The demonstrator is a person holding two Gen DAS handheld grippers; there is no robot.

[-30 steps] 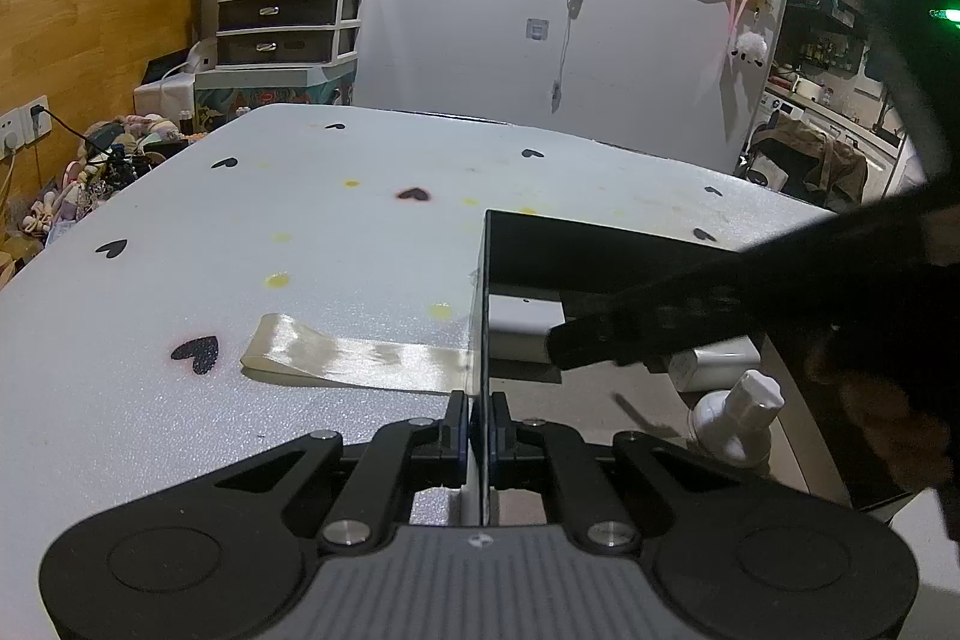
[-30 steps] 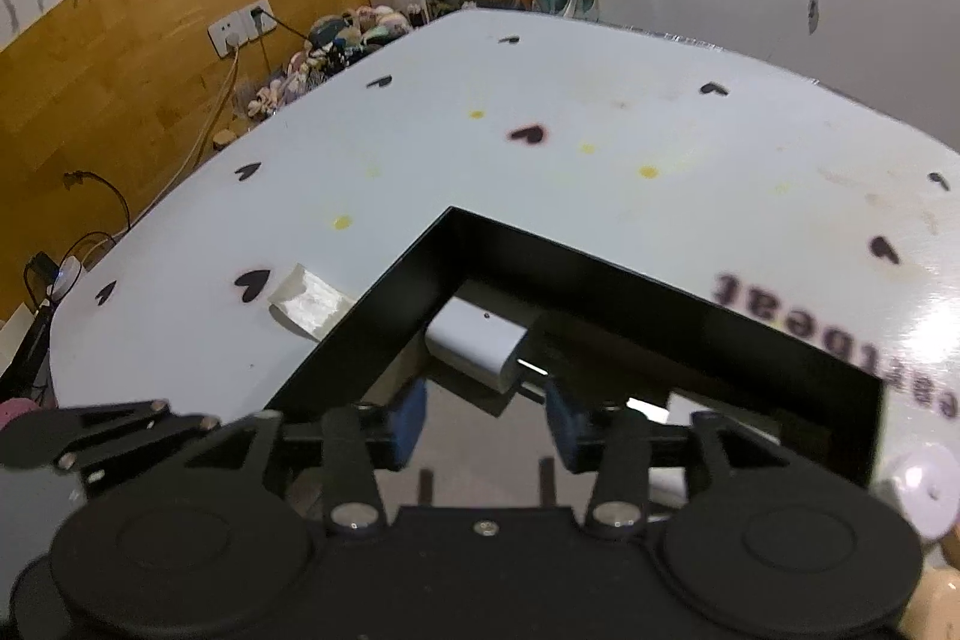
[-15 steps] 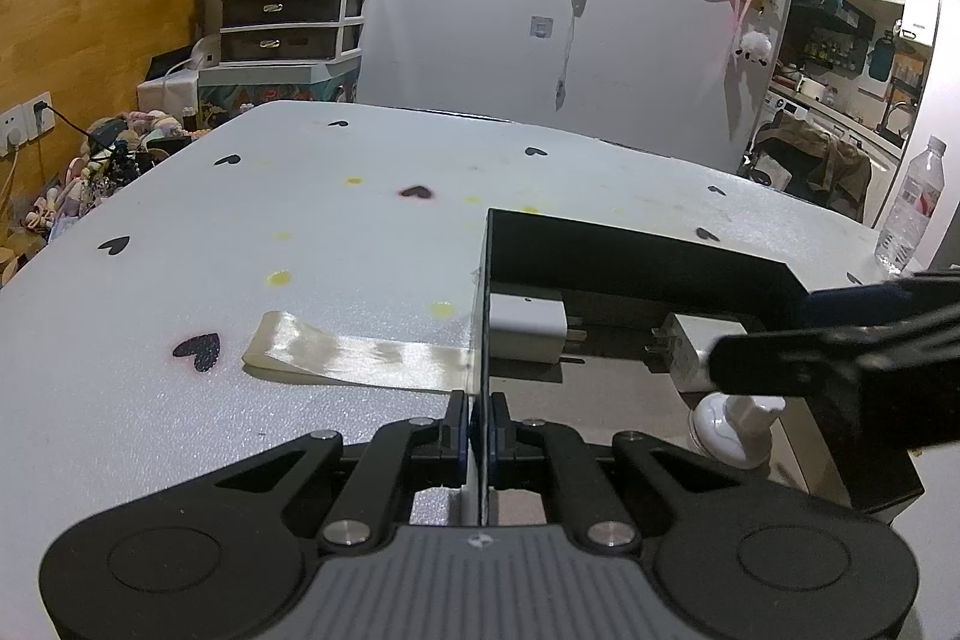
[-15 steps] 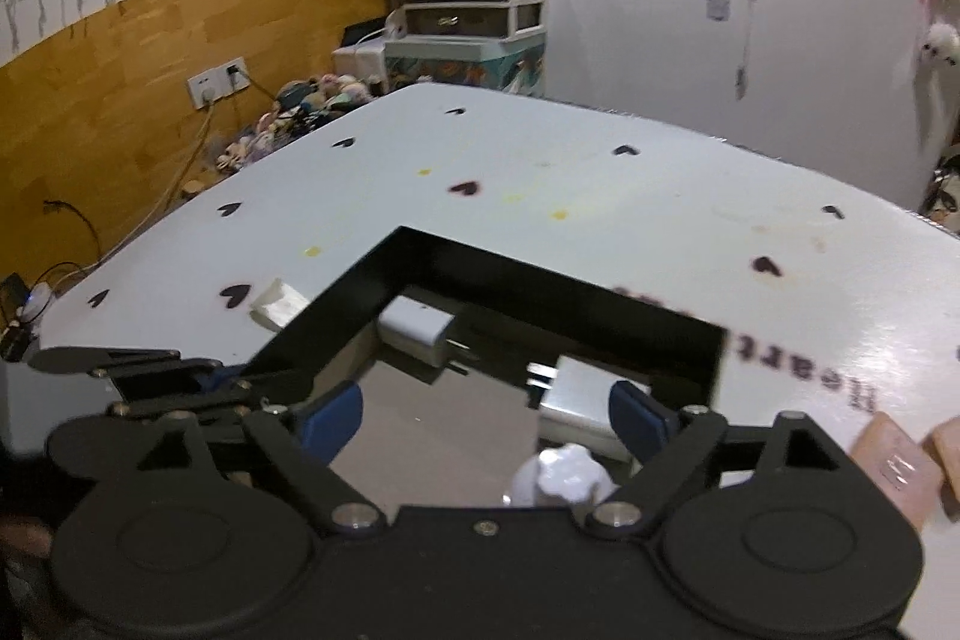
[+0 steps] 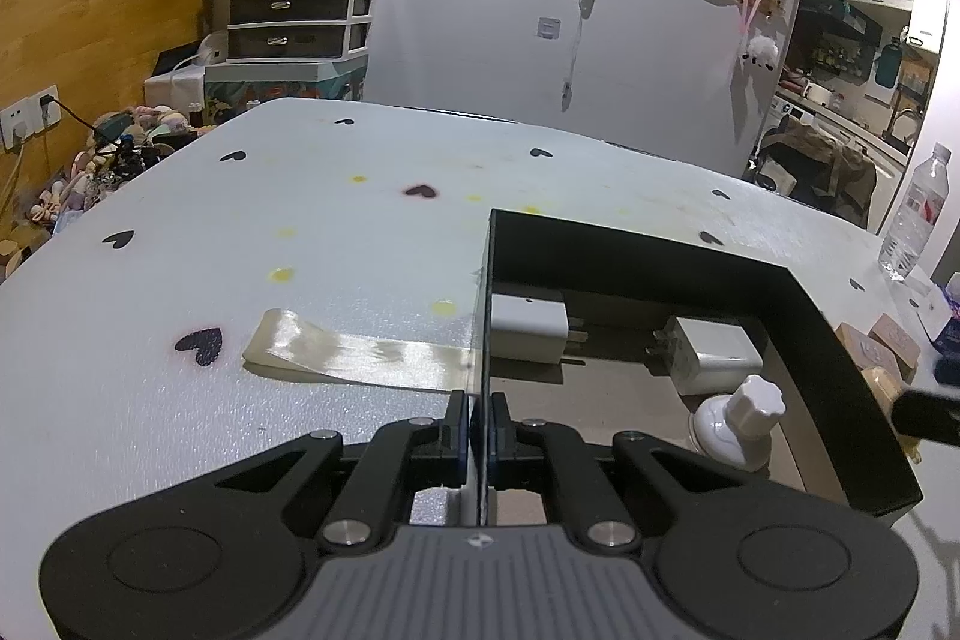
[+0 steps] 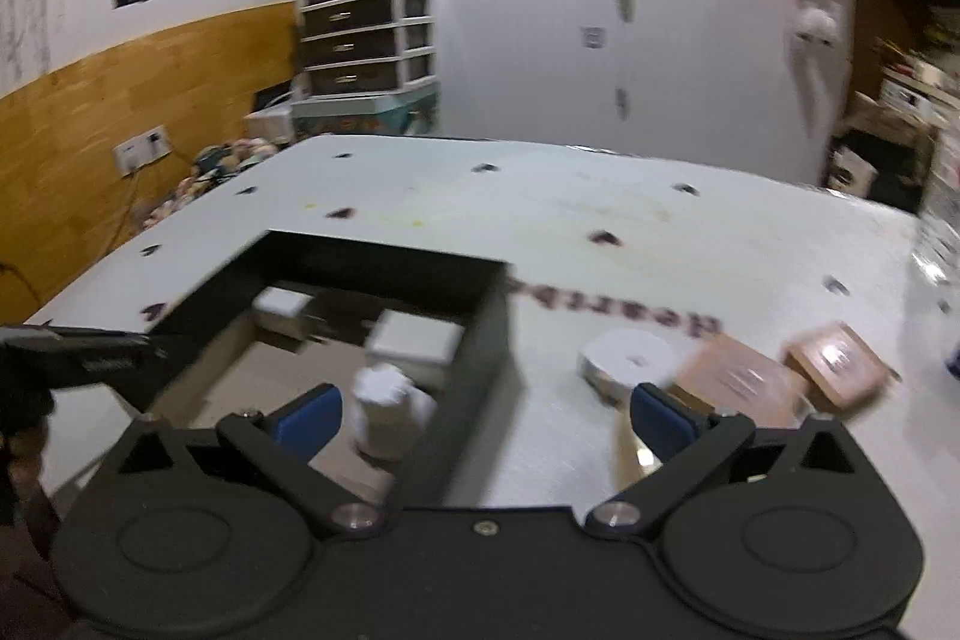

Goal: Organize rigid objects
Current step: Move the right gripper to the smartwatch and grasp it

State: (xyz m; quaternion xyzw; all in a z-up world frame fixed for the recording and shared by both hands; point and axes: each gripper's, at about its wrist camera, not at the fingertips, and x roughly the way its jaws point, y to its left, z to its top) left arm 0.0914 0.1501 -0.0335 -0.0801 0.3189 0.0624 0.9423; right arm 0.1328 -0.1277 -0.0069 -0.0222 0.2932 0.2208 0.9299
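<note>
The black box (image 5: 660,250) sits on the white desk (image 5: 300,232), and the left gripper (image 5: 478,436) has its fingers pinched shut on the box's thin left wall, holding it steady. Inside lie two white chargers: one (image 5: 528,334) just ahead and right of those fingers with its prongs pointing right, the other (image 5: 714,355) further right with its prongs pointing left, so their long axes run across the box, roughly in one line. A white bottle (image 5: 741,424) stands near the right wall, cap up. The right gripper (image 6: 486,415) hangs with its fingers spread wide and nothing between them, straddling the box's right wall. Ahead of its right finger lie a white roll of tape (image 6: 627,361) and two brown blocks (image 6: 738,382) outside the box. To my eye the next pick is the roll: lower straight down over it, close across its width, and keep the left hold firm so the box doesn't slide.
</note>
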